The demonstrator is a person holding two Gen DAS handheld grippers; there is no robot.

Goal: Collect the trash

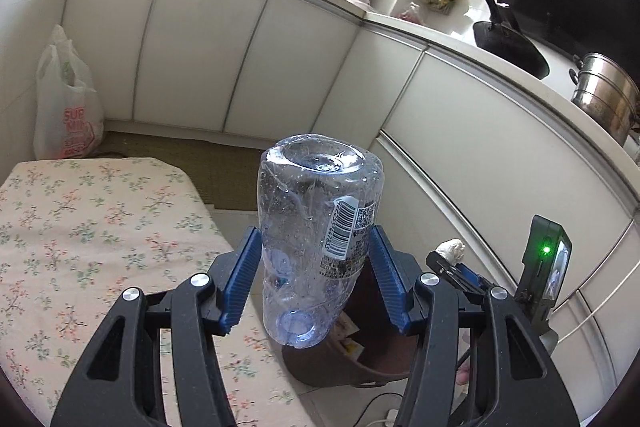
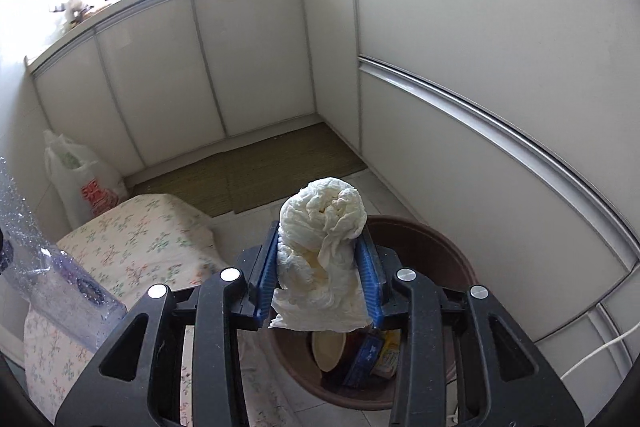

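A clear, empty plastic bottle [image 1: 304,195] with a barcode label sits between the blue pads of my left gripper [image 1: 314,233], which is shut on it, base pointing away. My right gripper [image 2: 320,233] is shut on a crumpled white paper towel [image 2: 324,211]. Both grippers hang above a round brown trash bin [image 2: 432,227] on the floor, which holds several wrappers. In the left wrist view the bin [image 1: 320,363] shows below the bottle, and the right gripper [image 1: 452,259] with the paper towel [image 1: 450,249] is just to the right. The bottle [image 2: 48,275] also shows at the left edge of the right wrist view.
A floral-covered surface [image 1: 80,247] lies left of the bin. A white plastic bag [image 1: 64,115] stands in the corner by white cabinets [image 1: 208,59]. A woven mat [image 2: 256,171] covers the floor beyond. A black wok [image 1: 512,47] and a steel pot [image 1: 604,95] sit on the counter. A white cable [image 2: 592,351] runs at the right.
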